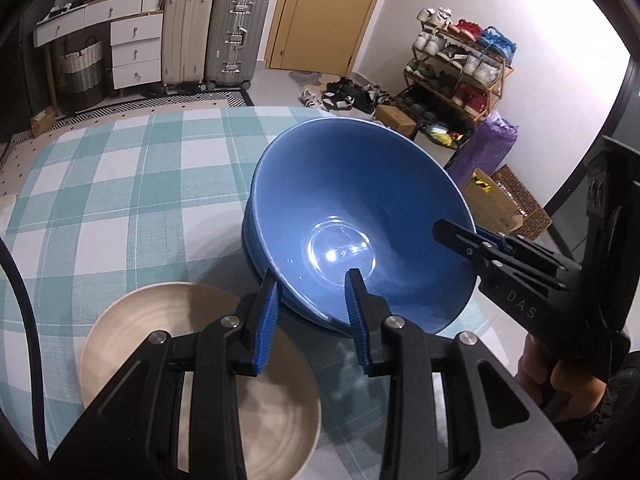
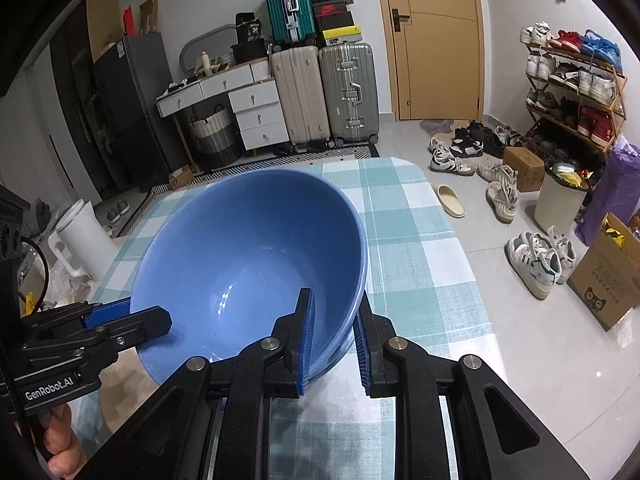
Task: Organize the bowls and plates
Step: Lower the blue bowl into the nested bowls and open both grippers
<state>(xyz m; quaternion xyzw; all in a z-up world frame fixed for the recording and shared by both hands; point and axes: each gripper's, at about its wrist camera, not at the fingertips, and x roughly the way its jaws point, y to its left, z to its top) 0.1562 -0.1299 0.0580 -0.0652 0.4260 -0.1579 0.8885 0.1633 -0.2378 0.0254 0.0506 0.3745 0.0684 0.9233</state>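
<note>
A large blue bowl [image 1: 356, 216] hangs tilted above the checked tablecloth [image 1: 120, 184], and a second blue rim shows right under it, as if two bowls are nested. My left gripper [image 1: 314, 312] straddles its near rim, one finger inside and one outside. My right gripper [image 2: 334, 344] straddles the opposite rim of the bowl [image 2: 248, 256] the same way; it also shows in the left wrist view [image 1: 472, 240]. The left gripper shows in the right wrist view [image 2: 132, 320]. A beige ribbed plate [image 1: 168, 344] lies on the cloth below my left gripper.
The table's far edge and right edge drop to a tiled floor with scattered shoes [image 2: 536, 256], a cardboard box [image 2: 608, 280] and a white bin [image 2: 560, 200]. Suitcases [image 2: 324, 92], drawers [image 2: 256, 112] and a shoe rack [image 2: 576, 88] stand further back.
</note>
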